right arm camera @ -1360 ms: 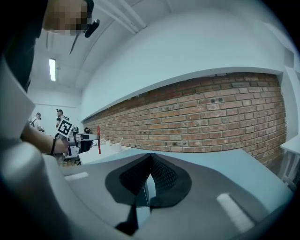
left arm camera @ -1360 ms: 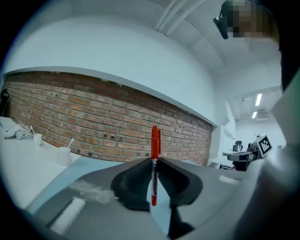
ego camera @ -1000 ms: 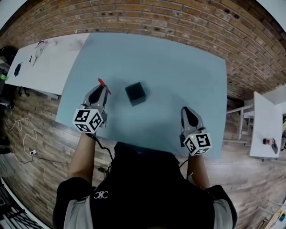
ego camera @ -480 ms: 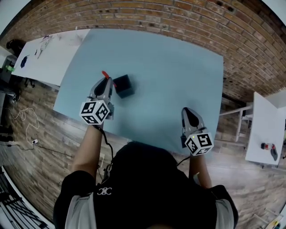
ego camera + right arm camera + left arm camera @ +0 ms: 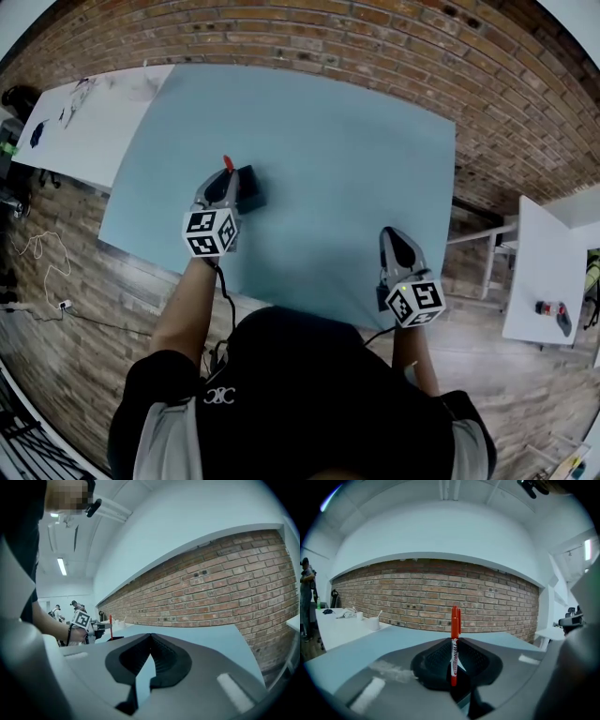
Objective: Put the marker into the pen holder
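Observation:
My left gripper (image 5: 227, 180) is shut on a red marker (image 5: 226, 163), which stands upright between the jaws, cap end up. In the left gripper view the marker (image 5: 454, 641) rises from the closed pads (image 5: 436, 660). The black cube pen holder (image 5: 250, 187) sits on the pale blue table (image 5: 347, 150), touching the right side of the left gripper's tips. The marker is just left of the holder's top. My right gripper (image 5: 391, 234) rests near the table's front edge, jaws together and nothing in them. From the right gripper view (image 5: 150, 637) the left gripper (image 5: 84, 620) and marker (image 5: 110, 620) show far left.
A white table (image 5: 84, 131) with small items stands to the left of the blue one. Another white table (image 5: 548, 272) is at the right. A brick wall (image 5: 440, 592) runs behind the blue table. Cups (image 5: 372, 621) stand on the white table.
The left gripper has carried the marker to the right and down, from a clear gap left of the pen holder to right against it. The right gripper has barely shifted.

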The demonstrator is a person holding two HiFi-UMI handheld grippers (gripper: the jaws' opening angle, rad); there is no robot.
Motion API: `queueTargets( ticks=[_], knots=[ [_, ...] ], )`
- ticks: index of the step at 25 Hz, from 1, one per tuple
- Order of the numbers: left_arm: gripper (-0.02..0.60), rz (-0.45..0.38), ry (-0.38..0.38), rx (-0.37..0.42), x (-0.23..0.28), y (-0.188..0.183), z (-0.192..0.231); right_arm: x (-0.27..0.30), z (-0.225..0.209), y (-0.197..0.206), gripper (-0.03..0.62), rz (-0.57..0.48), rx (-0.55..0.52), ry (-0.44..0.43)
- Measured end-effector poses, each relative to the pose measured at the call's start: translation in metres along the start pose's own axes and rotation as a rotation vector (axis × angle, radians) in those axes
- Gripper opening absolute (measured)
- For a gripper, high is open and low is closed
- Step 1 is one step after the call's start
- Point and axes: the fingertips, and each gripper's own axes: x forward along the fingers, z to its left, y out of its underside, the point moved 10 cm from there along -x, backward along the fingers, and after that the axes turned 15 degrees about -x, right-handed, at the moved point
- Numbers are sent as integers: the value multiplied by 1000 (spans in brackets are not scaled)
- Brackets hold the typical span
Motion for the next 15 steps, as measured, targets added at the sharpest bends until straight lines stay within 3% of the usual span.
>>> queueTargets(
  ticks=[10,15],
  knots=[
    [52,56,-34,-21,5,13,6,11,7,1,6,12,-12,-37],
    [52,122,-55,11,6,21,8,12,10,1,5,0,-10,-46]
  ],
)
